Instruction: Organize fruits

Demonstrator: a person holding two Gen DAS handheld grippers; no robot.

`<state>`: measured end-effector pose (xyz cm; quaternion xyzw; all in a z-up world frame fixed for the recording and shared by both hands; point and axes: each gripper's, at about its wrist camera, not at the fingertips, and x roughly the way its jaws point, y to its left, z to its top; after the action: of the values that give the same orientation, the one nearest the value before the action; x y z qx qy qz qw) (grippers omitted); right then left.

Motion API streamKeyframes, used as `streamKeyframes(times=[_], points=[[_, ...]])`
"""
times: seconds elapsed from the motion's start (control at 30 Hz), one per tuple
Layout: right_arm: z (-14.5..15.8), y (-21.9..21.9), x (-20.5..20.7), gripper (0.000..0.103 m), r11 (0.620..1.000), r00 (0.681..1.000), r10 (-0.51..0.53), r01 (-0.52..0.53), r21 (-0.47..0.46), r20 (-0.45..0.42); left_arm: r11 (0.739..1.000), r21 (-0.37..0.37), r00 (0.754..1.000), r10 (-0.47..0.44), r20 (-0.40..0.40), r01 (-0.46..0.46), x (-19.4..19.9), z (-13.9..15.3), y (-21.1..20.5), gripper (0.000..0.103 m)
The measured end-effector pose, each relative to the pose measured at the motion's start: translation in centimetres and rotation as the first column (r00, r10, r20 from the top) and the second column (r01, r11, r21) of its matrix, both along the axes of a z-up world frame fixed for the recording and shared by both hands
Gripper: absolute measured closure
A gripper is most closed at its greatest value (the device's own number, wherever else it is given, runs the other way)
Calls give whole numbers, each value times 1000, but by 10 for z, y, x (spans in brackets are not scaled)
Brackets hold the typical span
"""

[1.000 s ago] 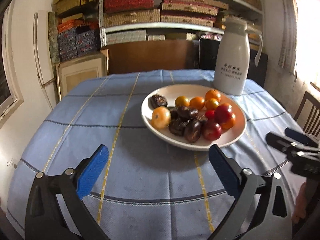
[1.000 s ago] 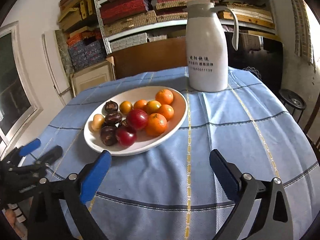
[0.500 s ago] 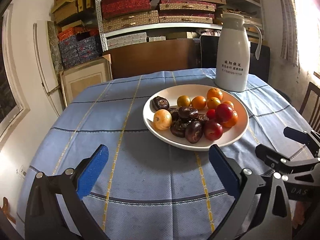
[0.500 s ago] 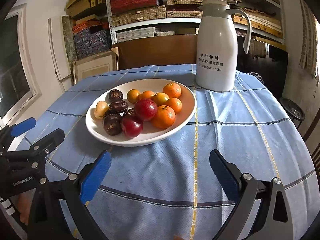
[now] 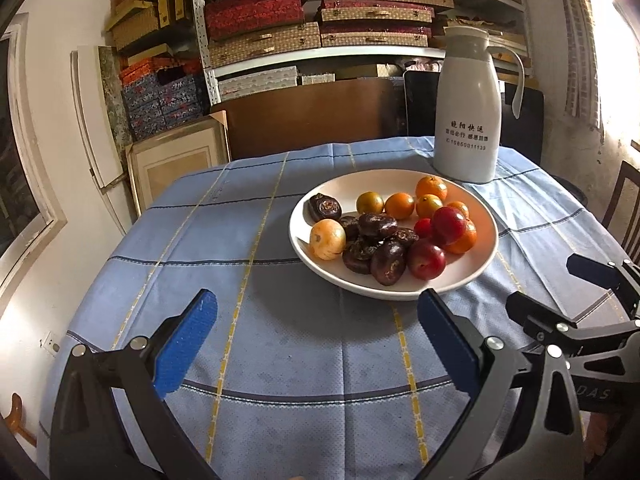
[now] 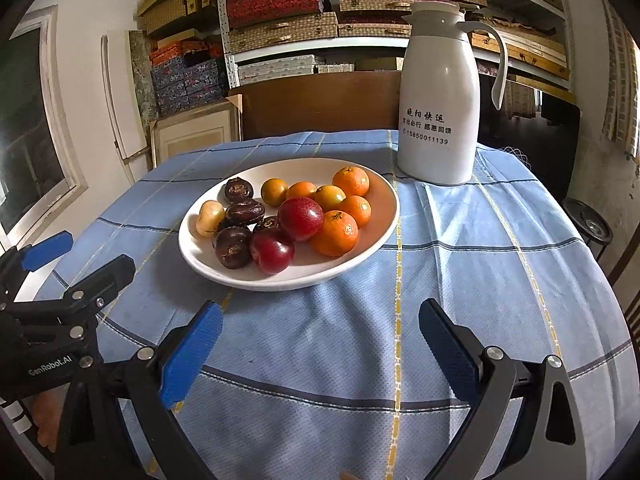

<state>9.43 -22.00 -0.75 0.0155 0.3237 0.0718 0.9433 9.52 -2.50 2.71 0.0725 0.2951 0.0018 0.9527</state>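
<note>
Both claws wide and empty, parked short of the plate (image 6: 390,216)

Fruit's all on it, grouped: mandarins (image 6: 334,232) nearest the white thermos jug (image 6: 438,100), plums (image 6: 300,218) mid-plate, dark water chestnuts (image 6: 232,246) farthest. My left gripper (image 5: 316,344) and right gripper (image 6: 320,350) hold nothing, so either could pick.

Your colour inventory: tablecloth (image 6: 460,280), pale blue, checked with dark blue and yellow lines. Plate (image 6: 384,216), white. Fruit on it: oranges (image 6: 335,233), bright orange; plums (image 6: 300,213), deep red; dark brown pieces (image 6: 233,246), possibly chestnuts, with tan markings; one pale yellow-tan fruit (image 5: 327,233). Jug (image 6: 438,108), white with dark lettering. Your gripper pads (image 6: 188,354), blue on black frames.
</note>
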Motion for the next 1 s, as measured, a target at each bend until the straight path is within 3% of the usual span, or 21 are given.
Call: streamKeyframes(times=[0.9, 1.0], points=[[0, -1, 0, 4, 1000, 1000, -1, 1, 10, -4, 1000, -8, 1000, -10, -11, 9, 1, -3, 0, 5], [0, 0, 0, 4, 1000, 1000, -2, 2, 7, -2, 1000, 17, 1000, -4, 11, 4, -1, -2, -2, 5]])
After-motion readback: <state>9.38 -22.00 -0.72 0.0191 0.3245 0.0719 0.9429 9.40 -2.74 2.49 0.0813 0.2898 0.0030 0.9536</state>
